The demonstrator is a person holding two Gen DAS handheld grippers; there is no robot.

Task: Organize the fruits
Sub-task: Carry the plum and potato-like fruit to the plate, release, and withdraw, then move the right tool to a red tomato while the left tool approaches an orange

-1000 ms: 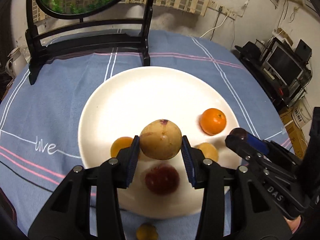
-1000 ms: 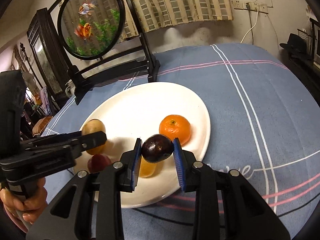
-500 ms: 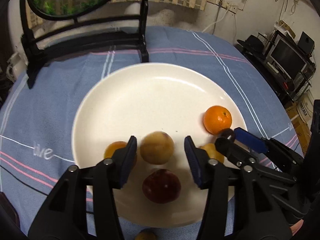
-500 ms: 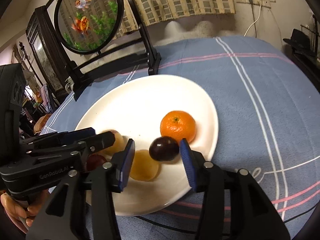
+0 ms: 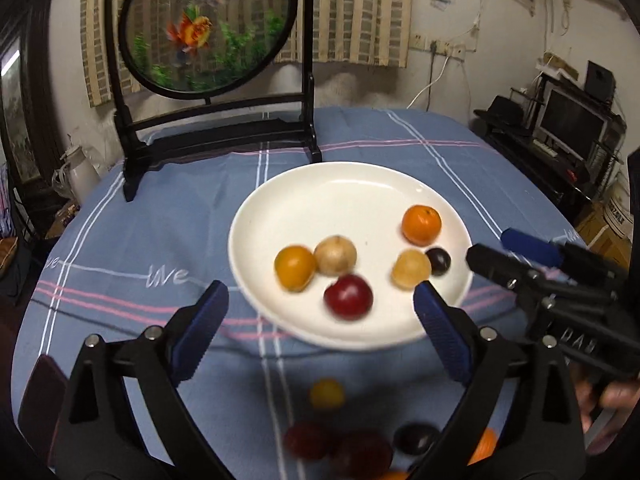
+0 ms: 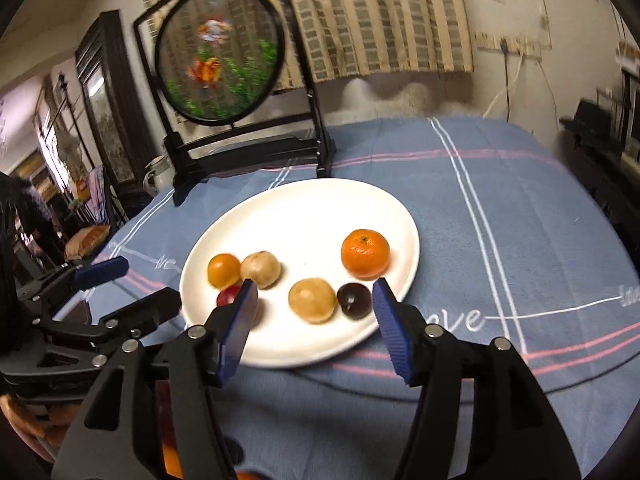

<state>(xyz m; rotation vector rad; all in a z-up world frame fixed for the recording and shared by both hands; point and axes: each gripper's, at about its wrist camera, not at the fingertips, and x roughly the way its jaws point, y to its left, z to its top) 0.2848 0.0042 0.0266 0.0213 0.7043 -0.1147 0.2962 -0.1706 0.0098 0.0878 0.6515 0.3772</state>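
Six fruits on the white plate, both grippers hanging over the near edge with nothing in them.

Left gripper has its blue-padded jaws spread wide, right gripper same deal, wide apart and not touching any fruit. On the plate: a tangerine toward the right rim, a dark plum just in front of it, touching a pale yellow fruit. Over on the left side an orange-yellow fruit sits right against a tan one, with a red plum just in front of them. More fruit lies loose on the blue tablecloth near the person, like a small yellow one, pretty blurry. A round goldfish screen stands behind the plate.
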